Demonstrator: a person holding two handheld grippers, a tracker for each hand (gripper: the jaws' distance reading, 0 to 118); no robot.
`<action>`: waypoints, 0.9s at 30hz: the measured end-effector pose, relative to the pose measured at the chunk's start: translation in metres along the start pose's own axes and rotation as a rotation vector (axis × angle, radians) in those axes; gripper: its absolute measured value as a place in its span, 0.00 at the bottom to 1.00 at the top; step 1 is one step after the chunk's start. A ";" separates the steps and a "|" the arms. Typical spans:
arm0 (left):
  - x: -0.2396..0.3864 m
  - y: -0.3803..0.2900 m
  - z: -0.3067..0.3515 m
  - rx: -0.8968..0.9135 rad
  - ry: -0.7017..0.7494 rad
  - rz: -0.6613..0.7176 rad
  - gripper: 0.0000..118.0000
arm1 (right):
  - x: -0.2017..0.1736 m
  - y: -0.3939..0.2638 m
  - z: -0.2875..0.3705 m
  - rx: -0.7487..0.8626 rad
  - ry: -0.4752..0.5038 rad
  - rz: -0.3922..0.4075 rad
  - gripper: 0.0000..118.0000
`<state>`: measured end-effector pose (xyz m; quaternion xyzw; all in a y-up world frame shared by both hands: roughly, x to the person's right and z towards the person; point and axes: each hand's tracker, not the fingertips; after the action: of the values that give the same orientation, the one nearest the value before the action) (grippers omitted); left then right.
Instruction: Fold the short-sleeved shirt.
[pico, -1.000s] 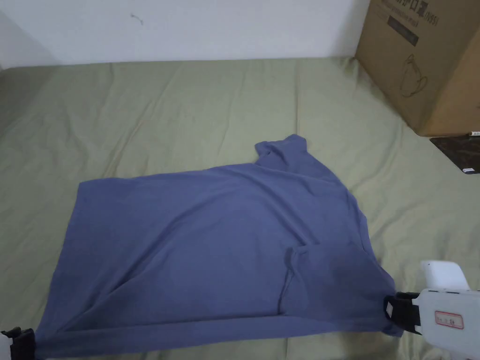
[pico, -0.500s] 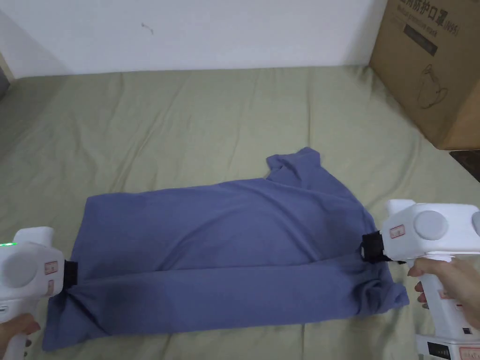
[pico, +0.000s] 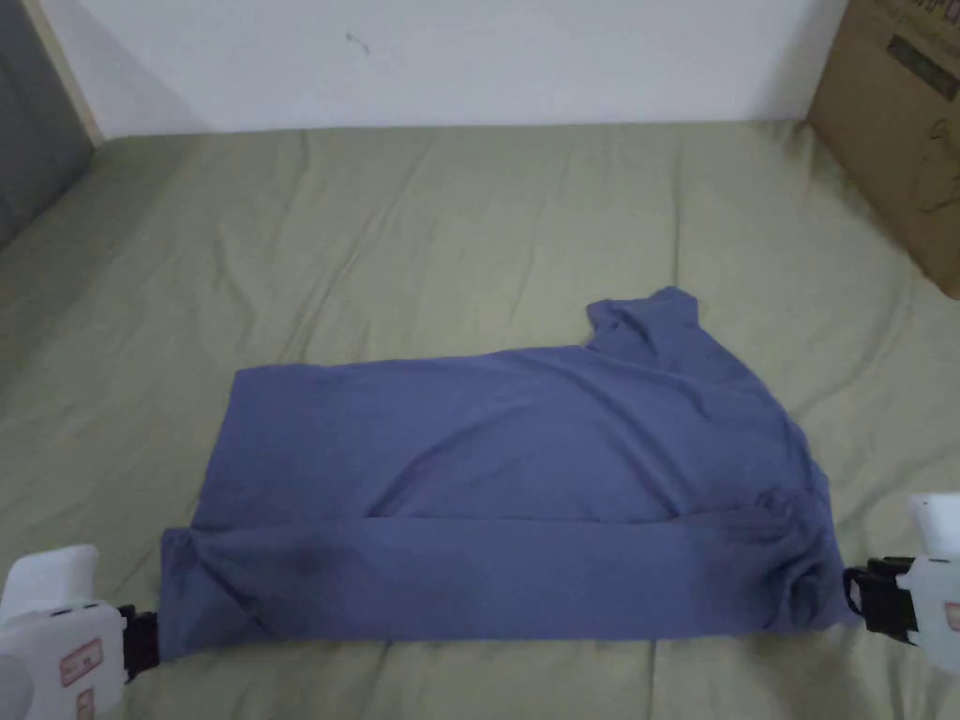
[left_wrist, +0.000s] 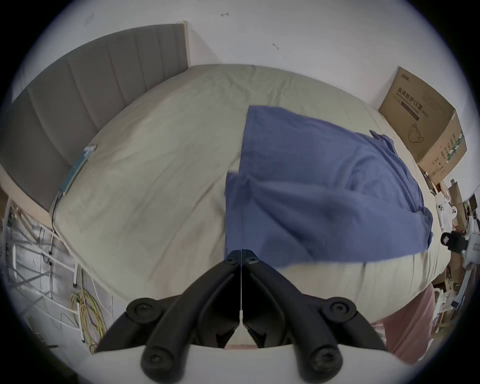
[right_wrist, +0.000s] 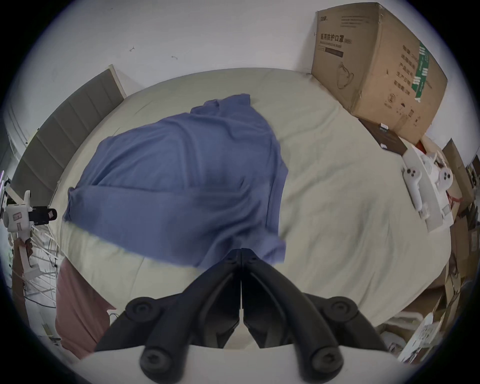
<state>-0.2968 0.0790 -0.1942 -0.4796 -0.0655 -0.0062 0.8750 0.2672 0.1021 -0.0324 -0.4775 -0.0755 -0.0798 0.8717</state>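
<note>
Nearest the camera in the head view, at the near edge of the bed (pico: 469, 216), two grippers sit at the two near corners of one blue short-sleeved shirt (pico: 506, 487). At the shirt's near left corner is the left gripper (pico: 141, 642), its black tip just beside the cloth. In the left gripper view its fingers (left_wrist: 233, 265) are pressed together with no gap between them, and the shirt's edge lies right at their tips; whether any cloth is caught between them cannot be told. At the shirt's near right corner is the right gripper (pico: 867, 600), its tip just beside the bunched cloth. In the right gripper view its fingers (right_wrist: 249, 262) are likewise closed flat against each other, with the shirt's corner lying at their tips; a pinch on the cloth cannot be confirmed.

Between the two grippers the shirt lies spread on the bed's green sheet, its near strip folded over onto the body so that one long fold edge runs across it from left to right. Beyond that fold the rest of the shirt lies fairly flat, with soft wrinkles. At the shirt's far right one short sleeve (pico: 656, 323) sticks out toward the wall.

Farther right of the shirt, well apart from it, one cardboard box (pico: 900, 122) stands on the bed against the white wall. Far to the shirt's left, one grey padded headboard (left_wrist: 85, 104) rises at the bed's end.
</note>
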 end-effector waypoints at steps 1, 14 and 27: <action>0.001 -0.005 0.000 -0.030 -0.008 0.007 0.00 | 0.000 -0.006 -0.001 -0.015 -0.001 -0.017 0.00; 0.011 0.012 -0.068 -0.130 0.008 0.030 0.56 | 0.001 -0.029 -0.006 -0.032 -0.007 -0.145 0.03; 0.032 0.034 -0.018 -0.100 0.002 -0.105 0.07 | 0.029 0.021 -0.086 -0.131 0.006 -0.246 0.12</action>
<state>-0.2605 0.0840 -0.2280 -0.5187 -0.0894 -0.0557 0.8484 0.3049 0.0389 -0.0890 -0.5202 -0.1257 -0.1924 0.8226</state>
